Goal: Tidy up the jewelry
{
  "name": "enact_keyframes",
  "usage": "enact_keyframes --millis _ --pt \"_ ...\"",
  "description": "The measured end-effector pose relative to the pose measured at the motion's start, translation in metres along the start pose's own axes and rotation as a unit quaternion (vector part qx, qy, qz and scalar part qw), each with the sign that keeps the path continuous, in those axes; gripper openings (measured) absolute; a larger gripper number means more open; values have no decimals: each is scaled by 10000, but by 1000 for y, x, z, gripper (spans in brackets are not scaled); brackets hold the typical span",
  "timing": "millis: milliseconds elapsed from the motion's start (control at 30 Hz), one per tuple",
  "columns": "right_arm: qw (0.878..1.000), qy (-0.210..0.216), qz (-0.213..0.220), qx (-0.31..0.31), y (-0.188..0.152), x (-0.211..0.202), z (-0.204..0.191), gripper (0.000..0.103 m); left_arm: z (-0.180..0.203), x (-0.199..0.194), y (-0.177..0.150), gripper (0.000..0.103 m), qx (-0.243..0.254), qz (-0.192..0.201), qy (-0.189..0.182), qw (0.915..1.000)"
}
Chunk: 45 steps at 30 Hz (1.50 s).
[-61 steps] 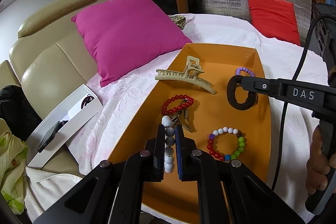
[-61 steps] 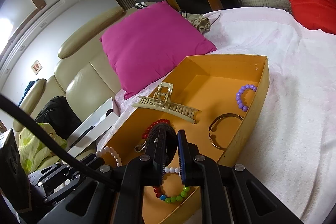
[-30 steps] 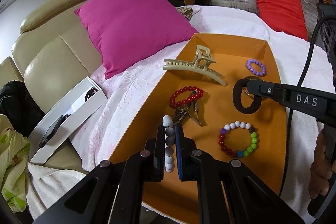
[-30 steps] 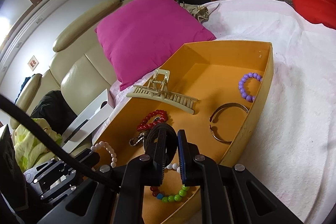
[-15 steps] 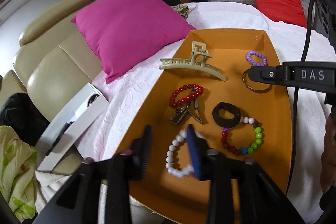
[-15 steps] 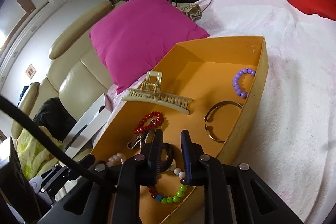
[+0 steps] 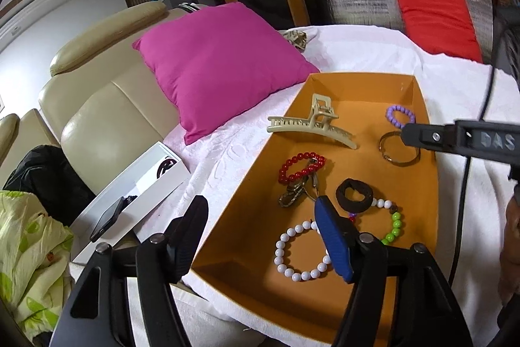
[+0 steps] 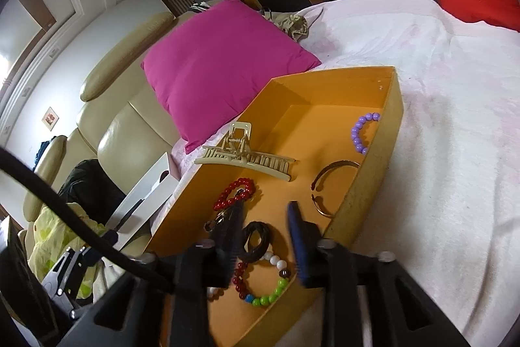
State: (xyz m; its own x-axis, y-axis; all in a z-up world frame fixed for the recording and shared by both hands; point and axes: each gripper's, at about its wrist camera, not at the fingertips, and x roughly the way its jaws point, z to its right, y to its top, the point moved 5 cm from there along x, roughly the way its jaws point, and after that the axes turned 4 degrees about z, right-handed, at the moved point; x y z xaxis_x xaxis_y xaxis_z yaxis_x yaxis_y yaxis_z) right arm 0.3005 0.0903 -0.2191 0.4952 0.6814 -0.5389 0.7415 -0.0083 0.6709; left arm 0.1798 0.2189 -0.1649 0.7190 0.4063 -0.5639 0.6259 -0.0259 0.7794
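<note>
Both jaws wide apart, empty.

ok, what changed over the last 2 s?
Both grippers let go. The left gripper opened its jaws and dropped the white bead bracelet into the orange tray; the right gripper released the black hair tie onto the multicolour bracelet. Hair claw, red bracelet, purple bracelet and bangle stayed put.

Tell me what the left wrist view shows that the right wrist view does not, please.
Only the left wrist view shows the whole white bead bracelet and the right tool from the side. Only the right view shows a small framed picture on the wall. Both show the orange tray, the beige hair claw, the black hair tie and the pink pillow.
</note>
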Motion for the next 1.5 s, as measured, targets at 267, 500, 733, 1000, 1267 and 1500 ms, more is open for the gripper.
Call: enact_keyframes --millis 267,500,733,1000,1267,1500 --pt "9986 -209 260 -403 -11 -49 -14 64 -17 -41 12 82 -329 252 -61 9991" --pt "9962 -336 632 -492 -35 -108 -31 68 -29 -85 24 82 -458 557 -111 9973" --pt "9927 -604 841 -611 -61 -158 -48 69 -37 -132 25 93 -603 872 -114 9943" --pt "9884 -919 853 -855 -84 -206 -71 70 -38 -177 23 94 -572 1080 3 9925" --pt "9843 -1051 1035 -966 -86 -248 -99 72 -40 -209 19 94 -485 1269 14 9907" --pt "9814 -1057 1174 -1087 -87 -265 -120 74 -48 -221 15 94 -525 1339 62 9896"
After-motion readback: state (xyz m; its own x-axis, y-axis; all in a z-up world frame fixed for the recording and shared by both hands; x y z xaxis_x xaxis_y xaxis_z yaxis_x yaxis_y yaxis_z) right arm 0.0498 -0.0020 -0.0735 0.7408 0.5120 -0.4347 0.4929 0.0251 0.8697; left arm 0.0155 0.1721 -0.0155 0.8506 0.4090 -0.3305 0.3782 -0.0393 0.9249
